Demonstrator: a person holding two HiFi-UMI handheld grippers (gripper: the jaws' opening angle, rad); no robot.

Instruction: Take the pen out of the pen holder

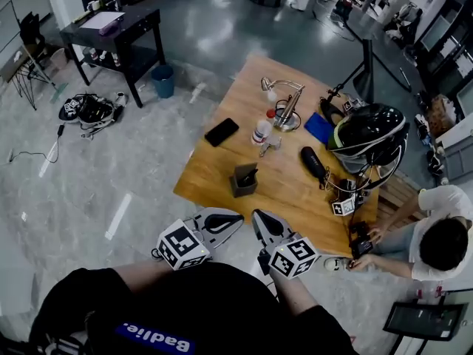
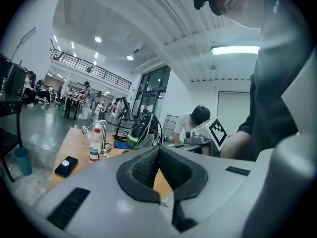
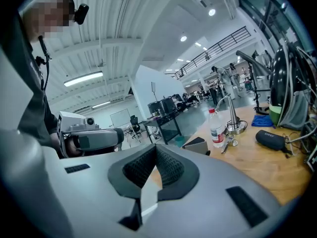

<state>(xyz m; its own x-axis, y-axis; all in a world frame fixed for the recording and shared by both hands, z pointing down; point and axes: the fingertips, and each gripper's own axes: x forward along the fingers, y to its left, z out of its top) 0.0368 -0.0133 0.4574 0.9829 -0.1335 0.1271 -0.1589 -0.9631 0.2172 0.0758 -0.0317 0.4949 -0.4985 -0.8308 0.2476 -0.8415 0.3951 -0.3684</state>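
A dark grey pen holder (image 1: 243,180) stands near the front edge of the wooden table (image 1: 288,191), with a dark pen (image 1: 250,175) leaning inside it. Both grippers hang short of the table's front edge, close to my body. My left gripper (image 1: 224,223) is shut and holds nothing; in its own view the left gripper (image 2: 159,151) has its black pads meeting at the tip, which hides the holder. My right gripper (image 1: 266,225) is also shut and bare. In the right gripper view, the right gripper (image 3: 156,151) points toward the pen holder (image 3: 197,145) just past its tip.
On the table are a black phone (image 1: 222,132), a water bottle (image 1: 261,130), a desk lamp (image 1: 285,103), a blue cloth (image 1: 320,127), a black case (image 1: 313,163) and a helmet (image 1: 367,135). A person (image 1: 442,242) sits at the right. A dark side table (image 1: 118,32) stands far left.
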